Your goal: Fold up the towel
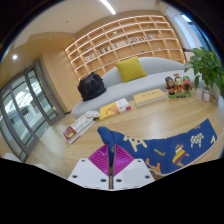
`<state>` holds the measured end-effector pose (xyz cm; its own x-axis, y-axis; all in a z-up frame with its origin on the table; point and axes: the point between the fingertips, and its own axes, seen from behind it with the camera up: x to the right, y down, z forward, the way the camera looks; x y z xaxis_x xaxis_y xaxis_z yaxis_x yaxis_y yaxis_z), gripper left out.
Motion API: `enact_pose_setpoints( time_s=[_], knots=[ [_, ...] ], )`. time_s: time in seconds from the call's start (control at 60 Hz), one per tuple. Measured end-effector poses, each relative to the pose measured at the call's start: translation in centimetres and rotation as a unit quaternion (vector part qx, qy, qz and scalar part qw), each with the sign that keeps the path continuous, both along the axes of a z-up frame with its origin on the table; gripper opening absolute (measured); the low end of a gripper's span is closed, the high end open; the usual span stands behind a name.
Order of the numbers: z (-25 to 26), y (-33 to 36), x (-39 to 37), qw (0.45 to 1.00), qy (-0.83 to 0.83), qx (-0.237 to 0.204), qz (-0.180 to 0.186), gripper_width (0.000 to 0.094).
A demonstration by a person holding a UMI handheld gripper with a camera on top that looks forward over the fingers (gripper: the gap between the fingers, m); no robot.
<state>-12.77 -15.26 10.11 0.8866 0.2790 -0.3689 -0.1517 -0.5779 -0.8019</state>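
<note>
one view only, from gripper: we see gripper fingers closed together, pink pads pinching edge of blue patterned towel, which drapes off to right of fingers over wooden floor; sofa and shelves beyond.

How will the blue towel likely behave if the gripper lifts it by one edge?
Probably floppy: the towel lies rumpled, with folds, on the wooden table. It looks thin, so likely light. The gripper seems shut on its near edge, so the rest would likely drape.
</note>
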Motion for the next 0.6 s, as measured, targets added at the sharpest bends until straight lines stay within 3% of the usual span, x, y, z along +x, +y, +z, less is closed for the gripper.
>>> enact_pose_setpoints(
  time_s=[0.117,0.267,0.5,0.55,0.6],
  knots=[
    [6.1,1.0,1.1,0.998,0.054,0.026,-0.001,0.0031],
    [8.5,4.1,8.8,0.997,0.028,0.052,-0.052,0.0031],
    [1.4,6.9,24.6,0.987,-0.080,0.018,-0.136,0.0034],
    [-0.9,7.2,27.8,0.983,-0.108,0.007,-0.150,0.0071],
    [-2.8,7.2,30.6,0.977,-0.136,-0.004,-0.165,0.0176]
  ],
)
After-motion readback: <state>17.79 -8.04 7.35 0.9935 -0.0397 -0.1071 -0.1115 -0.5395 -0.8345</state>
